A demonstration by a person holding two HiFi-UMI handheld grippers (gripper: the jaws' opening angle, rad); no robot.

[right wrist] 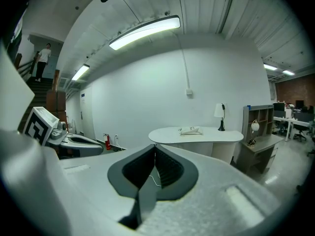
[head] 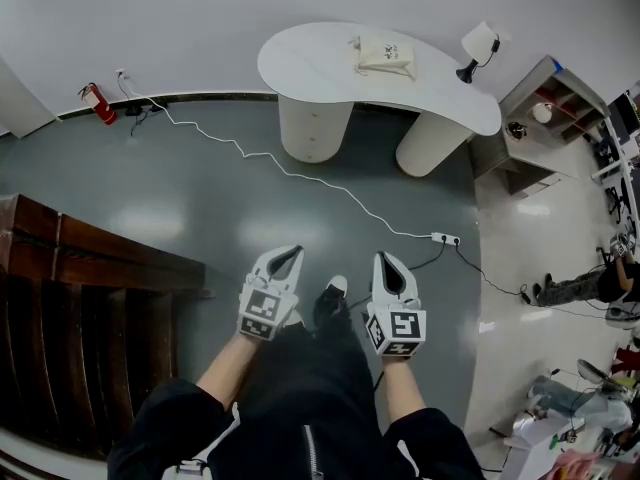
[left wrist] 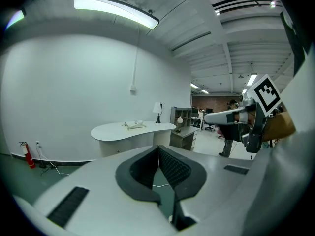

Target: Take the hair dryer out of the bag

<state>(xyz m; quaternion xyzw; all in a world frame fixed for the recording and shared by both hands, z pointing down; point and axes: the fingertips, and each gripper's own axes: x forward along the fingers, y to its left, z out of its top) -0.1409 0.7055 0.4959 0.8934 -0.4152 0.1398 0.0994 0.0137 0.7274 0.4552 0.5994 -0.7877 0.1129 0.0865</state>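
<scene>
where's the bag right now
In the head view, the cream cloth bag lies on the white kidney-shaped table, top centre, left of the white-shaded lamp.

Bag (head: 385, 55) — cream cloth, soft-sided, with small dark print on its upper face. It lies flat and slightly rumpled on the white curved table (head: 310, 63), near the middle of the top on the wall side — its contents cannot be seen.

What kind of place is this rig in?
Probably an open-plan office or lab: a curved white desk with a table lamp, a shelf unit beside it, and more desks and chairs beyond.
</scene>
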